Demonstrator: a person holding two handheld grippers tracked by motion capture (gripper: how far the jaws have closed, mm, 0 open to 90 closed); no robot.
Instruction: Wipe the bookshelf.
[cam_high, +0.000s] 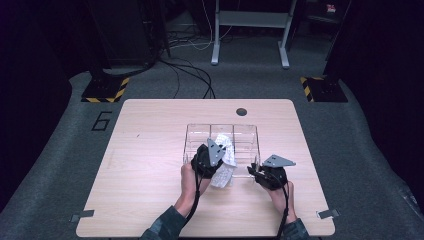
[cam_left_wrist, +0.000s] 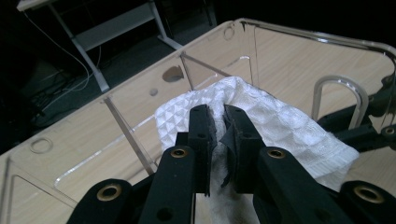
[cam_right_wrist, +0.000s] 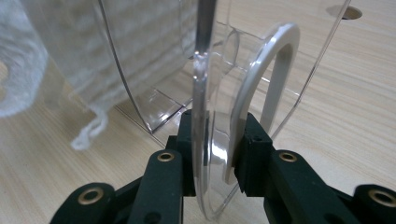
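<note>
High view: left gripper (cam_high: 216, 150) pinches the white cloth (cam_high: 225, 162) draped over the clear organiser's (cam_high: 197, 130) near wall, mid-table; right gripper (cam_high: 256, 170) clamps its handle (cam_right_wrist: 275, 60). Likely lifting out; next, clear the wall

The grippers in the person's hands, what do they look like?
Each is a black two-jaw tool. The left gripper and the right gripper both carry a grey three-cornered plate on top, and a black cable trails back from each along the forearm. Close up, the flat black jaws hang on black arms with brass-coloured rings around the pivot holes. The person wears dark patterned sleeves.
</note>
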